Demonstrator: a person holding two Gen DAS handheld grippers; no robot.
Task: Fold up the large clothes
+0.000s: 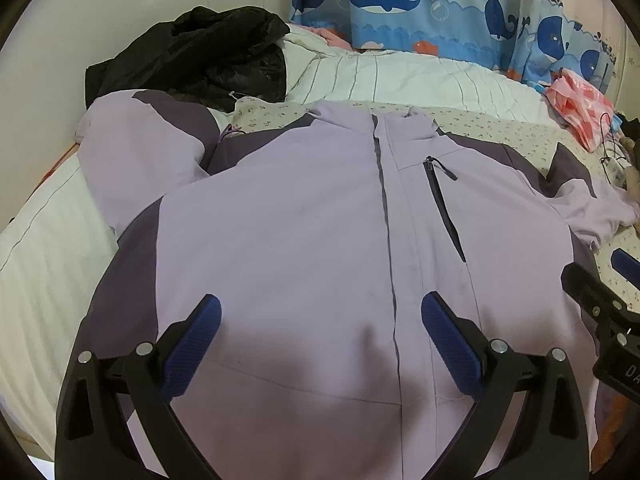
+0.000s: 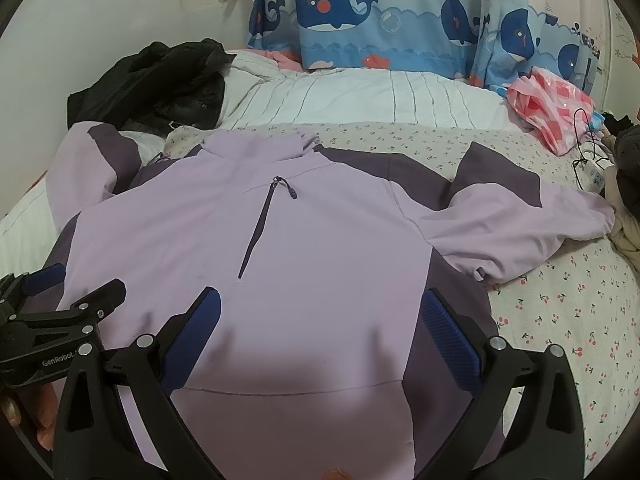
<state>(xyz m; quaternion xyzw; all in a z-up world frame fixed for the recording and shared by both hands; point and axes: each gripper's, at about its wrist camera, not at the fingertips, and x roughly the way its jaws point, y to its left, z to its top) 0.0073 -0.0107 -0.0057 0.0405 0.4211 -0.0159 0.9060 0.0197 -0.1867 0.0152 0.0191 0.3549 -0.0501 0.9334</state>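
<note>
Left gripper (image 1: 320, 316) hovers wide open, empty, over the lilac jacket (image 1: 304, 232) spread front-up on the bed (image 1: 48, 248). Right gripper (image 2: 320, 312) gapes too; I'd pinch the spread sleeve (image 2: 520, 220) first and fold it inward.

Lilac jacket (image 1: 304, 220) with dark purple panels; white sheet (image 2: 560, 312) dotted with red cherries; striped white duvet (image 2: 360, 96); blue whale-print curtain (image 2: 380, 12); black garment (image 1: 192, 52); blue-padded black tools.

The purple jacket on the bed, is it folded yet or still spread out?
Spread out: the purple jacket lies flat, front up, both sleeves out sideways.
</note>
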